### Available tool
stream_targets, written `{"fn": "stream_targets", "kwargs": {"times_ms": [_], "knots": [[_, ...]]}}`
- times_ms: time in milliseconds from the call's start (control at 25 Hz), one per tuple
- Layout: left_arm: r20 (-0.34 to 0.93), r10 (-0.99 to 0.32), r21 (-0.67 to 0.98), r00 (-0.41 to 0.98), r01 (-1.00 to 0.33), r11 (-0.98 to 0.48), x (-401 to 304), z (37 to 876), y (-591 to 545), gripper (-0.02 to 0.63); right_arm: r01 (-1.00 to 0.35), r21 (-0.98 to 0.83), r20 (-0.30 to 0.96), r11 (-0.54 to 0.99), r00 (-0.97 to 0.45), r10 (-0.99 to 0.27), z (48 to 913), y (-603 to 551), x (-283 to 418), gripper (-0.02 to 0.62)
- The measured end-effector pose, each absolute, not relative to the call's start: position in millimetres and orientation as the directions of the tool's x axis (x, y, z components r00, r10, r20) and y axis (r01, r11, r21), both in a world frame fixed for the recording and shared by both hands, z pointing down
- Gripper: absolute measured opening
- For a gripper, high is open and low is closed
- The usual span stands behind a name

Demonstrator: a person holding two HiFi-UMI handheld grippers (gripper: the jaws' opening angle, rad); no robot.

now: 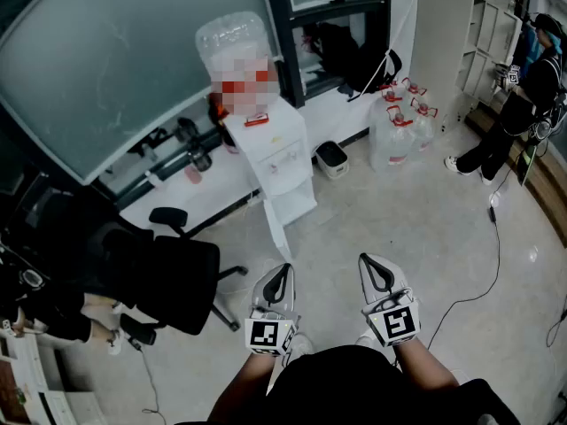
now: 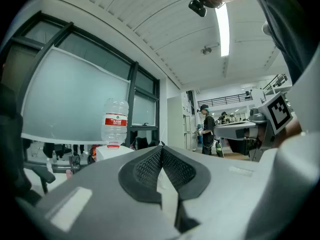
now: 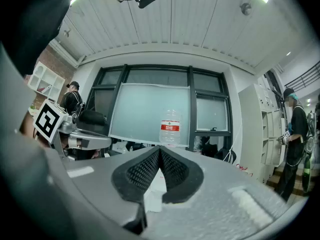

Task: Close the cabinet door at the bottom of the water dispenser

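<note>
The white water dispenser (image 1: 276,153) stands by the window wall with a clear bottle (image 1: 232,42) on top. Its bottom cabinet door (image 1: 275,230) stands swung out towards me. Both grippers hang level in front of me, well short of the door. The left gripper (image 1: 282,269) is shut and holds nothing. The right gripper (image 1: 369,259) is also shut and empty. In the left gripper view the shut jaws (image 2: 161,147) point at the bottle (image 2: 115,124). In the right gripper view the shut jaws (image 3: 160,148) sit just below the bottle (image 3: 170,126).
A black office chair (image 1: 168,273) stands left of the dispenser. Large water jugs (image 1: 399,127) sit on the floor at the right, with a small white box (image 1: 332,158) nearer the dispenser. A person (image 1: 518,104) stands by white shelves (image 1: 487,34). A black cable (image 1: 493,264) runs over the floor.
</note>
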State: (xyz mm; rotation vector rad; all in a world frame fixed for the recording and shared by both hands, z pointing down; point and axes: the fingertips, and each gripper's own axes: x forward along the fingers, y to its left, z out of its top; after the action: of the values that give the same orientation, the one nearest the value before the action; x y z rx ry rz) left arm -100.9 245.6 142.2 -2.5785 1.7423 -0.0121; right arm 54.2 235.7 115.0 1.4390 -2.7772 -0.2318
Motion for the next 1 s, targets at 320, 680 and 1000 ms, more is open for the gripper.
{"fn": "stream_targets", "kwargs": {"times_ms": [320,680,1000], "knots": [[0.001,-0.928,-0.044,0.373,-0.927,-0.373,-86,149,254,0.018,-0.806,0.139,-0.069,0.576,-0.588,-0.806,126,244,67,0.002],[0.022,-0.923,-0.066,0.385,-0.920,-0.385,-51,150,260,0.018,-0.797,0.150,-0.110,0.585,-0.601,-0.792,121,253,95,0.003],[0.052,-0.922,-0.065,0.382,-0.920,-0.385,-8,168,267,0.018,-0.794,0.154,-0.086,0.588,-0.604,-0.792,132,261,146,0.003]]}}
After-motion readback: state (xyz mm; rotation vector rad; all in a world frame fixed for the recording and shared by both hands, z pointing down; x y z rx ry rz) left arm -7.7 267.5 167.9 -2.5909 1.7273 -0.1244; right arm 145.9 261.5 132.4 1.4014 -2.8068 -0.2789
